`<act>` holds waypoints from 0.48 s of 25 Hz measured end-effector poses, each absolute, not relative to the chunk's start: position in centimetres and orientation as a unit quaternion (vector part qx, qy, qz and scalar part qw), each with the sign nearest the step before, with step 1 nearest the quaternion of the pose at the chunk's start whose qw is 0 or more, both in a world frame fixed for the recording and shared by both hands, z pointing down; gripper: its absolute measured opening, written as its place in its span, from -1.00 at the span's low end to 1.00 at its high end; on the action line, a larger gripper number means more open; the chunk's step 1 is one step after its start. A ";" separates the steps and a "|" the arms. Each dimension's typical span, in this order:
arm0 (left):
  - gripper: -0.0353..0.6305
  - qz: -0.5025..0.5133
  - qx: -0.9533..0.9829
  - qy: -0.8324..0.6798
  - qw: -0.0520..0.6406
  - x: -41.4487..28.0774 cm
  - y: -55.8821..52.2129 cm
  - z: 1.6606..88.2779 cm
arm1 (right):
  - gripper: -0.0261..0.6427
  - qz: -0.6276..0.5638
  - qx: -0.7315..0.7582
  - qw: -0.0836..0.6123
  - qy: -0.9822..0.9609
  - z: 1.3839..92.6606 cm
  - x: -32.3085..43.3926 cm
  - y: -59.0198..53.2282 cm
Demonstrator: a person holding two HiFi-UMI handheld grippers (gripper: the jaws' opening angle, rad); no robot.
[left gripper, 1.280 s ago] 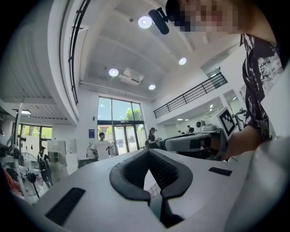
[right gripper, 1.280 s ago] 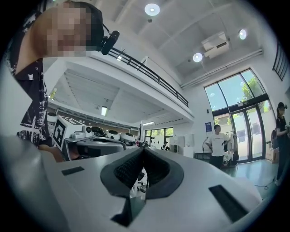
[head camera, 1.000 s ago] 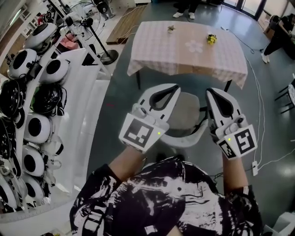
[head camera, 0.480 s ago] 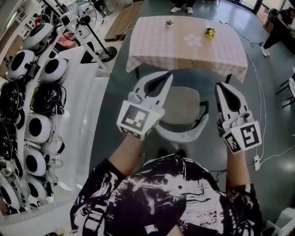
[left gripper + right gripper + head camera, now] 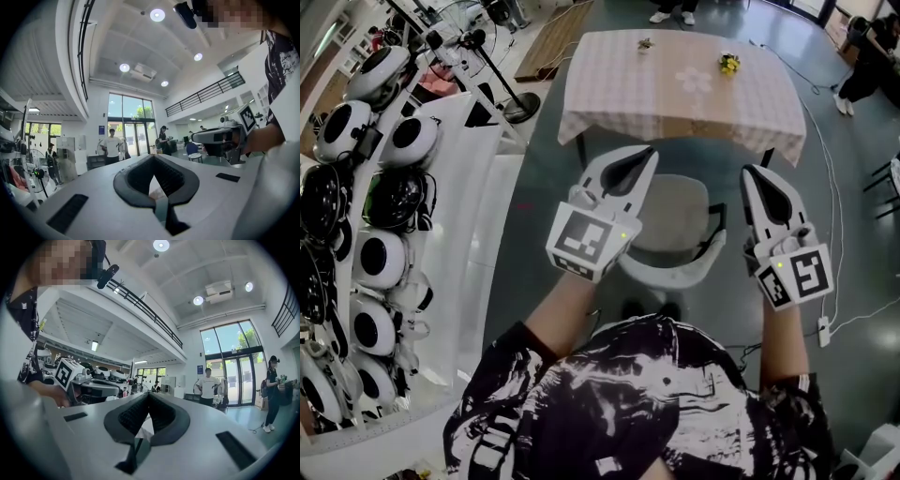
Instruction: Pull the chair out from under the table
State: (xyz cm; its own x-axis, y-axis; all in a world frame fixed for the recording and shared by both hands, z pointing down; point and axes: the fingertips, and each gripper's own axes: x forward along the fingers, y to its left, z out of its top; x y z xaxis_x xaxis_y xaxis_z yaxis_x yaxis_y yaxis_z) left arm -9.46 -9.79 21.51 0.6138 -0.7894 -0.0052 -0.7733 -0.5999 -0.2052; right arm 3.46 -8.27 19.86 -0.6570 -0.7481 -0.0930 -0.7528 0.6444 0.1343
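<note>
The white chair [image 5: 673,223] with a pale seat and a curved backrest [image 5: 667,274] stands on the grey floor, its front tucked under the near edge of the table [image 5: 684,89], which has a checked cloth. My left gripper [image 5: 649,152] [image 5: 152,157] hangs over the chair's left side, jaws shut and empty. At the chair's right side, beside the armrest, my right gripper [image 5: 757,172] [image 5: 149,394] is also shut with nothing in it. Neither visibly touches the chair. Both point level toward the table.
A white rack [image 5: 459,234] of round black-and-white helmets lines the left. A standing fan [image 5: 502,84] is at the table's far left corner. Small flowers [image 5: 729,64] sit on the table. Cables and a power strip [image 5: 823,330] lie on the floor at right. People stand beyond the table.
Both grippers have shifted a little forward and apart, the right one moving rightward off the chair seat to its side. The chair has not moved.
</note>
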 end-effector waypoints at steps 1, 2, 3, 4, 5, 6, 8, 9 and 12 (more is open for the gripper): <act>-0.89 -0.043 -0.893 0.438 0.093 -9.4 -9.9 21.5 | -0.92 0.081 -0.414 0.015 0.907 19.9 3.5 -8.4; -0.89 -0.043 -0.893 0.439 0.093 -9.4 -10.0 21.6 | -0.92 0.081 -0.413 0.015 0.907 19.9 3.6 -8.5; -0.89 -0.044 -0.892 0.440 0.093 -9.4 -10.1 21.6 | -0.92 0.082 -0.413 0.015 0.907 19.9 3.6 -8.6; -0.89 -0.044 -0.892 0.440 0.093 -9.4 -10.1 21.6 | -0.92 0.082 -0.413 0.015 0.907 19.9 3.6 -8.6; -0.89 -0.044 -0.892 0.441 0.093 -9.5 -10.1 21.6 | -0.92 0.082 -0.412 0.015 0.907 19.9 3.6 -8.5; -0.89 -0.044 -0.892 0.441 0.092 -9.6 -10.1 21.7 | -0.92 0.081 -0.412 0.015 0.907 19.9 3.5 -8.5; -0.89 -0.045 -0.891 0.442 0.092 -9.6 -10.1 21.7 | -0.92 0.081 -0.411 0.014 0.908 20.0 3.5 -8.5; -0.89 -0.045 -0.891 0.442 0.092 -9.5 -10.2 21.8 | -0.92 0.081 -0.411 0.014 0.908 20.1 3.6 -8.5; -0.89 -0.047 -0.891 0.441 0.093 -9.4 -10.0 21.9 | -0.92 0.081 -0.412 0.014 0.908 20.3 3.8 -8.4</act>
